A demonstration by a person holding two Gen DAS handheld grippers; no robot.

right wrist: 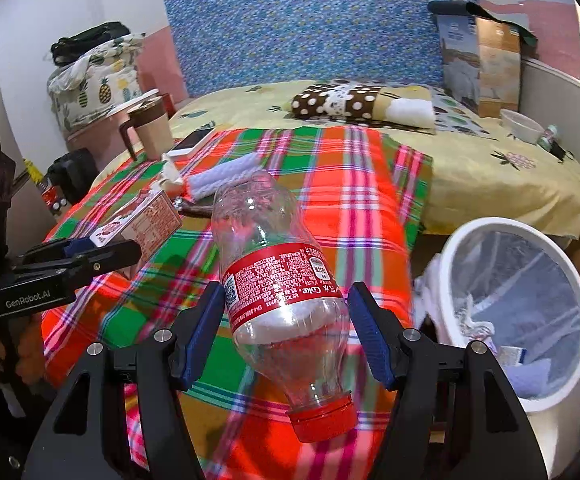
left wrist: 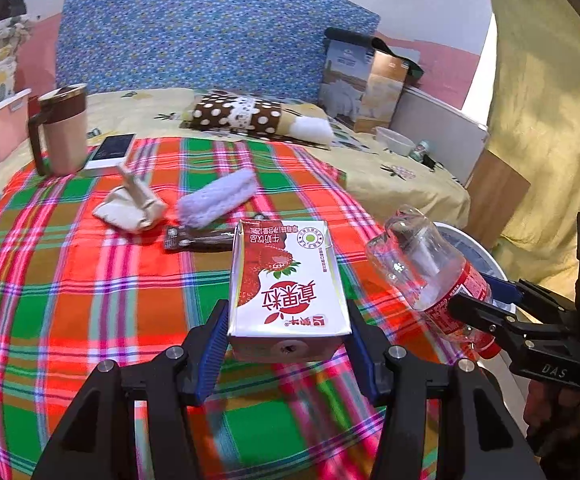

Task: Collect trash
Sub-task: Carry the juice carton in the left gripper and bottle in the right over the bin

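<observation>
With my left claw [left wrist: 285, 344] clamped on the milk carton [left wrist: 287, 280] and my right claw [right wrist: 285, 332] on the empty bottle [right wrist: 277, 280], both above the plaid cloth [left wrist: 69, 300], the bin [right wrist: 470, 236] waited, a wrapper [left wrist: 197, 239] remaining.

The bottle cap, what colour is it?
Red. The cap on the bottle shows best in the right wrist view.

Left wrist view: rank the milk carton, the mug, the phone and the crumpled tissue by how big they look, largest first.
1. milk carton, though it sits nearest the camera, which inflates it.
2. mug.
3. crumpled tissue.
4. phone, partly hidden by the mug; its rank against the tissue is unsure.
</observation>
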